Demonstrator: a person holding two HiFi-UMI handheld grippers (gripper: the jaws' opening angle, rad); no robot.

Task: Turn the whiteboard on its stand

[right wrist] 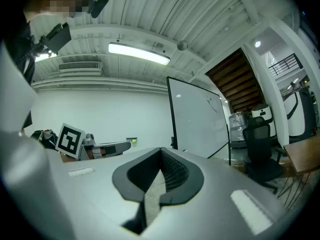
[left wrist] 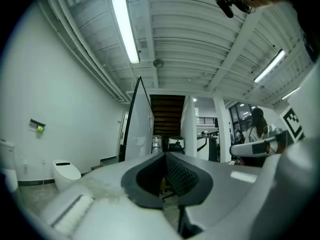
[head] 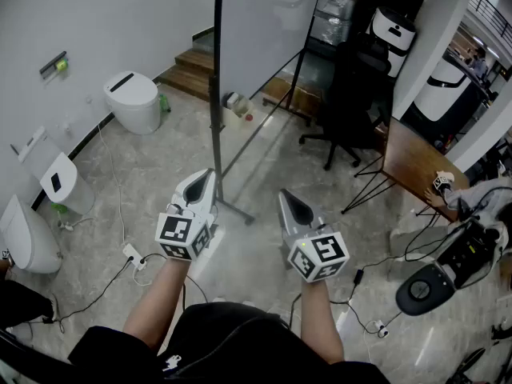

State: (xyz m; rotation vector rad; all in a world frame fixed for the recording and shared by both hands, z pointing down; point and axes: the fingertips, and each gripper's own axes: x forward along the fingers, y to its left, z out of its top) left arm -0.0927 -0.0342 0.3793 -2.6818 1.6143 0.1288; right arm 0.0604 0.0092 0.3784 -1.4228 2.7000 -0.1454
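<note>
The tall white whiteboard (head: 260, 30) in its black frame stands on the floor just ahead, untouched. The left tongs (head: 200, 186) and right tongs (head: 294, 206) are both pressed together, empty. The board is probably light, wide and free to pivot. Its stiff black side edge (head: 216, 94) should suit a pinch better than the slick face.

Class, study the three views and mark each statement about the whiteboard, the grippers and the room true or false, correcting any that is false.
1. The whiteboard is upright on its stand. True.
2. The left gripper clamps the whiteboard's frame. False: its jaws are closed on nothing, and the board stands apart from it.
3. The right gripper has its jaws wide open. False: they are together, with nothing between them.
4. In the head view, a black office chair is to the right of the whiteboard. True.
5. Cables lie on the floor. True.
</note>
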